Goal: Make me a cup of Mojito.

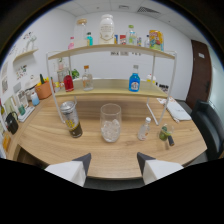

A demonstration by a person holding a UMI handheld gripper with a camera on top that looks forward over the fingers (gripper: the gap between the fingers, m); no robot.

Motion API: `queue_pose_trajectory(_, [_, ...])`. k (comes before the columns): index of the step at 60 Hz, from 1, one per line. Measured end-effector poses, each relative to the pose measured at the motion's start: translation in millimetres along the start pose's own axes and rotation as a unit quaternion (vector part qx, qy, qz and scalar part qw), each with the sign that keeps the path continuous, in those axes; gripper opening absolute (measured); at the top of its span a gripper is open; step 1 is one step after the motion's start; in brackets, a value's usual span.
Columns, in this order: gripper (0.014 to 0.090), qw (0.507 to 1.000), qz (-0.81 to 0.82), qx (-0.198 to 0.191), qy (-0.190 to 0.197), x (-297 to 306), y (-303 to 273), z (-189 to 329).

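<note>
White walls and a dark door are seen behind a wooden worktop (115,150) that carries a two-level shelf (112,50) full of bottles. A clear glass (110,122) is stood upright near the middle of the worktop, and it is used as the landmark for everything else. Ice seems to be piled in the bottom of the glass, so the first step is judged to be done. No drink is seen in it yet, so pouring and mixing are judged to be left. A tall can (71,119) is stood just to one side of the glass, leaning a little as it is seen from this spot. A small clear bottle (144,128) is stood on the other side of the glass, and something green, maybe lime or mint (165,134), is laid a bit further out on that same side. A blue bottle (134,81) is kept on the lower shelf, behind the glass. The tongs (114,161) are held wide apart and nothing is gripped by them. They are kept well back from the glass, with the glass ahead of the gap between them. The glass is pointed with its open mouth straight up, and its long line is run up and down, from the worktop to the rim.
</note>
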Motion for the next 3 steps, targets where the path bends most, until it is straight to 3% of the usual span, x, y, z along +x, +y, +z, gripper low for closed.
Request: queue_pose_trajectory(3, [0.0857, 1.0, 0.0, -0.001, -0.003, -0.3, 0.7, 0.0])
